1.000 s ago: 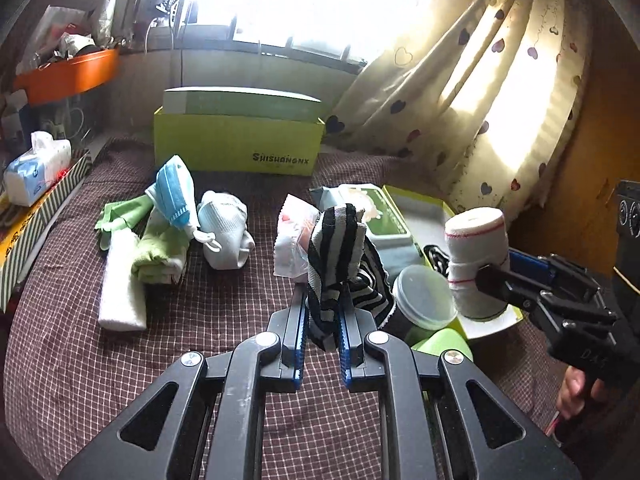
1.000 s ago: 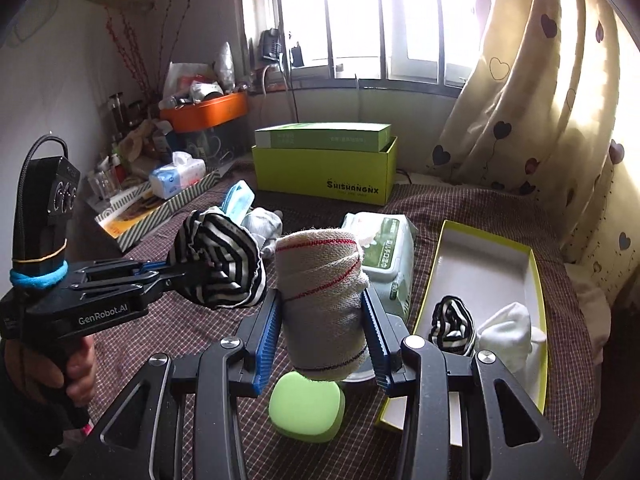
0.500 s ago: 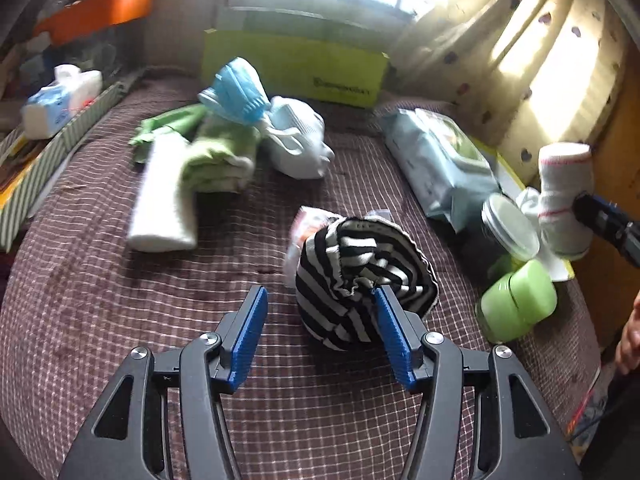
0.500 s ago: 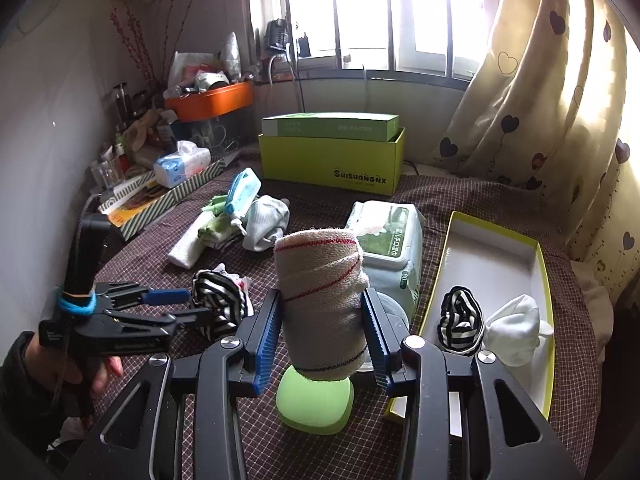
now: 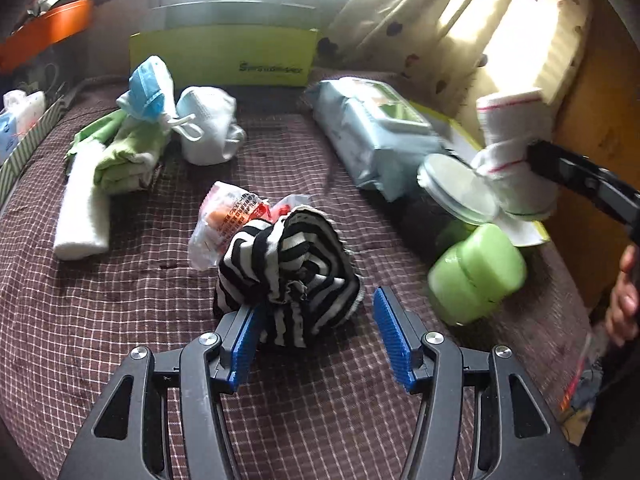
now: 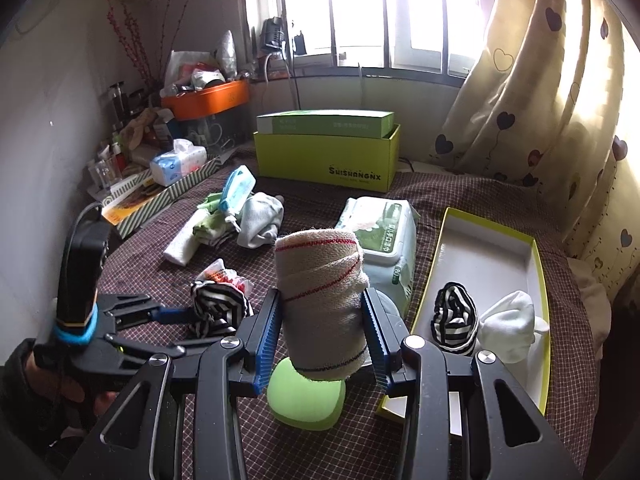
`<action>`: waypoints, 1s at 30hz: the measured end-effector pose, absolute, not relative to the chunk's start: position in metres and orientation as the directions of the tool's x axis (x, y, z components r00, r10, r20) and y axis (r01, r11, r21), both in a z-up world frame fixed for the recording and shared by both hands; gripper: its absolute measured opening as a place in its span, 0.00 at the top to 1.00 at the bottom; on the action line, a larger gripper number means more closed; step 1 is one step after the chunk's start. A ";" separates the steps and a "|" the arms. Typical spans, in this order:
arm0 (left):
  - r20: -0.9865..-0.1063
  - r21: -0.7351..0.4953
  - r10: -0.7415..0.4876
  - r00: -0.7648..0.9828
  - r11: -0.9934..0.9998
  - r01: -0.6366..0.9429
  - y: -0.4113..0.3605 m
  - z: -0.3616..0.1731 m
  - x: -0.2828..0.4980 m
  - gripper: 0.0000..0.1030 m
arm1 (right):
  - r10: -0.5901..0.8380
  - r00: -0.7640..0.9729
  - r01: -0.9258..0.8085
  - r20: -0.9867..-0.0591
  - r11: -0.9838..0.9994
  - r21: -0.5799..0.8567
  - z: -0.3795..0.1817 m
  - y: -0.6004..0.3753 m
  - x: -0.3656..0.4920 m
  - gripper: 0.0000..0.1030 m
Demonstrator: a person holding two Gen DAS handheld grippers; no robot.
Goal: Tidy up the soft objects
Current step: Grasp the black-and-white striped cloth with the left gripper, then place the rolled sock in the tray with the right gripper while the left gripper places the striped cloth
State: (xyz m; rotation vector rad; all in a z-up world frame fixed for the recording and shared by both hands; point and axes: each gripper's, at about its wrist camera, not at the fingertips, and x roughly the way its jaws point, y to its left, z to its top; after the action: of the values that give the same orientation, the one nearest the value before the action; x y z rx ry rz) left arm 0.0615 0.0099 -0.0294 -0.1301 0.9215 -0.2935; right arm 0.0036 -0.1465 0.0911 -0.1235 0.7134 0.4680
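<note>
Striped sock bundle lies on checked cloth, left gripper spread wide around it, left pad touching, right pad clear. Right gripper clamped on one bandage roll, raised above green case. Yellow tray holds two items: one striped bundle, one white sock. One wipes pack beyond.

Left claw angled down with jaws spread wide; right claw clamped, jaws partway apart.
</note>
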 end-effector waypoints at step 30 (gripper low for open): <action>-0.640 -0.339 -0.304 0.705 0.936 0.096 0.057 0.027 0.026 0.91 | 0.349 0.726 -0.379 -0.593 0.922 0.078 0.108 -0.189 -0.016 0.63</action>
State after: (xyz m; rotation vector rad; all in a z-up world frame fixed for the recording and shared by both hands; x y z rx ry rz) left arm 0.0259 0.0570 0.0273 -0.2917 0.7579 -0.2256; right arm -0.0157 -0.1885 0.1081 -0.0494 0.6434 0.4017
